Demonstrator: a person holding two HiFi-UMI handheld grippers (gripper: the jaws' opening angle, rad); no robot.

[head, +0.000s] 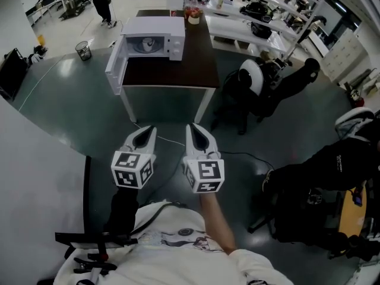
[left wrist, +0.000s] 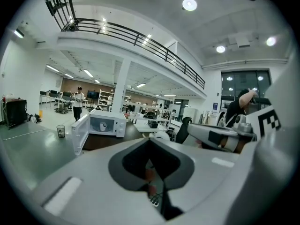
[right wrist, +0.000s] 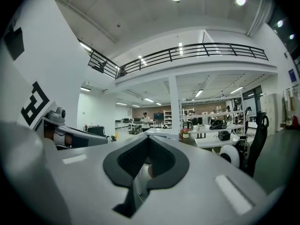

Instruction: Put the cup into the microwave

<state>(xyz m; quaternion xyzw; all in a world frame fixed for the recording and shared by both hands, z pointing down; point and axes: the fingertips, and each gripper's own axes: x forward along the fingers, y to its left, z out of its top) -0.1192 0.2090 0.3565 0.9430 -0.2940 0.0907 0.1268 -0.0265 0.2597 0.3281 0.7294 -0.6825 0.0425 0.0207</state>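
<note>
A white microwave (head: 155, 40) stands on a dark table (head: 178, 70) well ahead of me, its door (head: 116, 70) swung open to the left. Something pale and round (head: 148, 43) shows in its cavity; I cannot tell whether it is the cup. The left gripper view also shows the microwave (left wrist: 105, 124), far off. My left gripper (head: 148, 130) and right gripper (head: 193, 129) hang side by side close to my body, over the floor, both pointing toward the table. Both are shut with nothing held, as the left gripper (left wrist: 150, 142) and right gripper (right wrist: 147, 140) also show in their own views.
A small pot with red on top (head: 191, 15) sits at the table's far end. Black office chairs (head: 255, 79) crowd the table's right side, with more dark seating (head: 332, 177) at my right. A mesh bin (head: 83, 50) stands on the floor at left; a person (head: 101, 2) stands far back.
</note>
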